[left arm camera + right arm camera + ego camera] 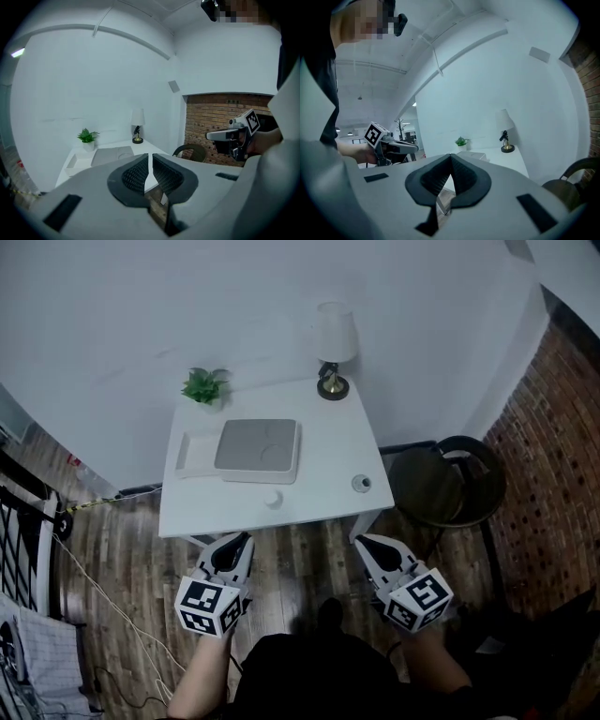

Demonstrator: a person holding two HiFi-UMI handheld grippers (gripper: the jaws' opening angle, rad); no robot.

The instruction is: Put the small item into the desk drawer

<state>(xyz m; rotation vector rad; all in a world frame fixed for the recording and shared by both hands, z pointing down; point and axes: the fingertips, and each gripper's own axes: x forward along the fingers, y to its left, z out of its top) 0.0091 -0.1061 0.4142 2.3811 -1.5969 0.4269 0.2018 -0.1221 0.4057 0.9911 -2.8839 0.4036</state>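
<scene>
A small white desk stands against the wall. On it, near its front right corner, lies a small round grey item. A tiny white item sits near the middle of the front edge. No drawer front shows from above. My left gripper and right gripper hover over the wooden floor just short of the desk's front edge, side by side, touching nothing. In the left gripper view the left gripper has its pads together with nothing between them. The right gripper looks the same in its own view.
On the desk are a grey slab on a white tray, a potted plant and a lamp. A dark round chair stands at the desk's right. A brick wall lies further right. Cables trail on the floor at left.
</scene>
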